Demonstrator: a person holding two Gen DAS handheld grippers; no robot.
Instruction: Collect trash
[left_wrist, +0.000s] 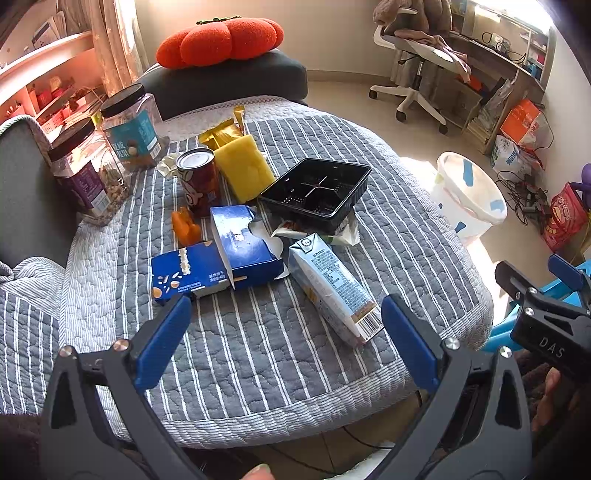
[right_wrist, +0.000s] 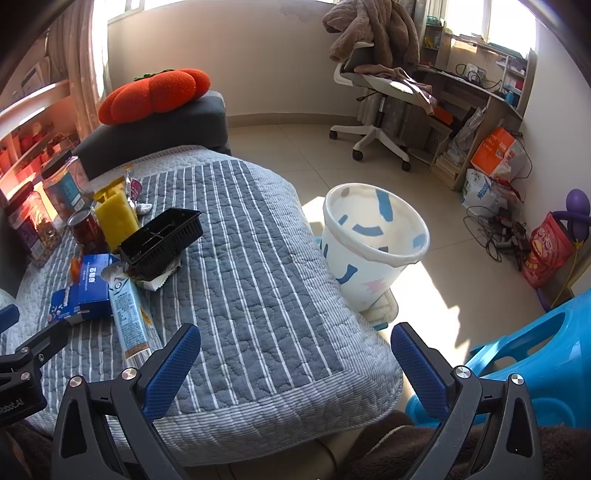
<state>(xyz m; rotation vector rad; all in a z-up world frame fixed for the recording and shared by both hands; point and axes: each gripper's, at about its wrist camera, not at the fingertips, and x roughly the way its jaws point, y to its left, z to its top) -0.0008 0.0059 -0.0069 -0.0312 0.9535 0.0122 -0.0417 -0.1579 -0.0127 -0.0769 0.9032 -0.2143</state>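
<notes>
Trash lies on a grey striped quilt (left_wrist: 258, 350): a pale blue drink carton (left_wrist: 332, 288), two blue boxes (left_wrist: 243, 247), a black plastic tray (left_wrist: 317, 188), a red can (left_wrist: 197, 177), a yellow packet (left_wrist: 243, 166) and an orange wrapper (left_wrist: 184, 225). A white patterned bin (right_wrist: 373, 243) stands on the floor right of the quilt, also in the left wrist view (left_wrist: 469, 195). My left gripper (left_wrist: 286, 332) is open and empty just short of the carton. My right gripper (right_wrist: 295, 354) is open and empty over the quilt's near right edge.
Two snack jars (left_wrist: 110, 158) stand at the quilt's far left. A red pumpkin cushion (left_wrist: 221, 40) sits on a dark block behind. A blue plastic stool (right_wrist: 528, 354) is near right. An office chair (right_wrist: 376, 110), desk and floor clutter fill the far right.
</notes>
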